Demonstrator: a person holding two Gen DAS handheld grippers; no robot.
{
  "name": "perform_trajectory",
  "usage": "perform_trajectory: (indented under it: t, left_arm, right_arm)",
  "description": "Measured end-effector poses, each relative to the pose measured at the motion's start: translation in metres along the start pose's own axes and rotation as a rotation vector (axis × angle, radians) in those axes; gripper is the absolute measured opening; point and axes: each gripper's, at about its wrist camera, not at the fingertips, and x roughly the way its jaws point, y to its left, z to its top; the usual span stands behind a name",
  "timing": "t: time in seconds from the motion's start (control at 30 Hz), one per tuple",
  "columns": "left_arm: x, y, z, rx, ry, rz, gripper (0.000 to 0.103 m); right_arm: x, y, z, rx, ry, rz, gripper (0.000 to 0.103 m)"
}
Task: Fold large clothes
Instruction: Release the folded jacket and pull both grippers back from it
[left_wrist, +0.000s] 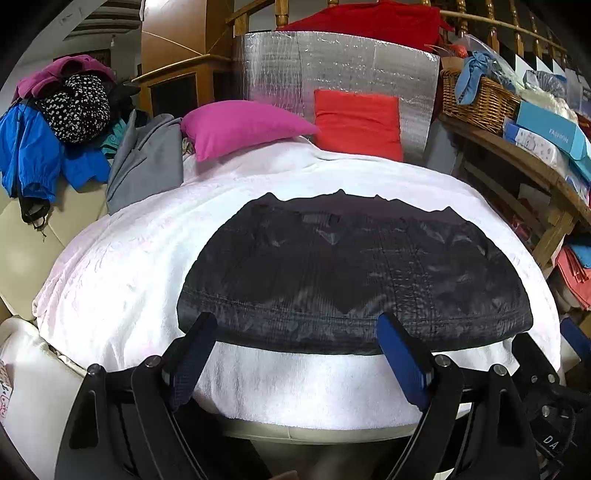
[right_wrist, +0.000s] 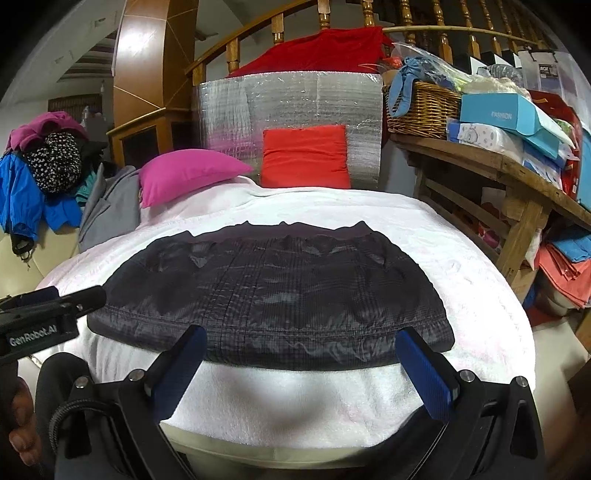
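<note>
A dark grey checked garment (left_wrist: 351, 273) lies folded into a flat wide rectangle on a white towel-covered surface (left_wrist: 122, 266); it also shows in the right wrist view (right_wrist: 273, 291). My left gripper (left_wrist: 295, 321) is open and empty, its blue-padded fingers just over the garment's near edge. My right gripper (right_wrist: 303, 336) is open and empty, its fingertips also at the near edge. The left gripper's body shows at the left of the right wrist view (right_wrist: 40, 314).
A pink pillow (left_wrist: 240, 125) and a red pillow (left_wrist: 358, 122) lie at the far end against a silver foil panel (left_wrist: 332, 66). A heap of clothes (left_wrist: 55, 122) lies far left. A wooden shelf (right_wrist: 498, 162) with a basket and boxes stands right.
</note>
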Motion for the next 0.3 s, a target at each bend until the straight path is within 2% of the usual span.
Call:
perform_trajectory:
  t: [0.3]
  left_arm:
    - [0.0007,-0.0036,-0.0004,0.016,0.005,-0.012,0.088]
  right_arm:
    - [0.0018,-0.0007,0.0009,0.000,0.005,0.001,0.103]
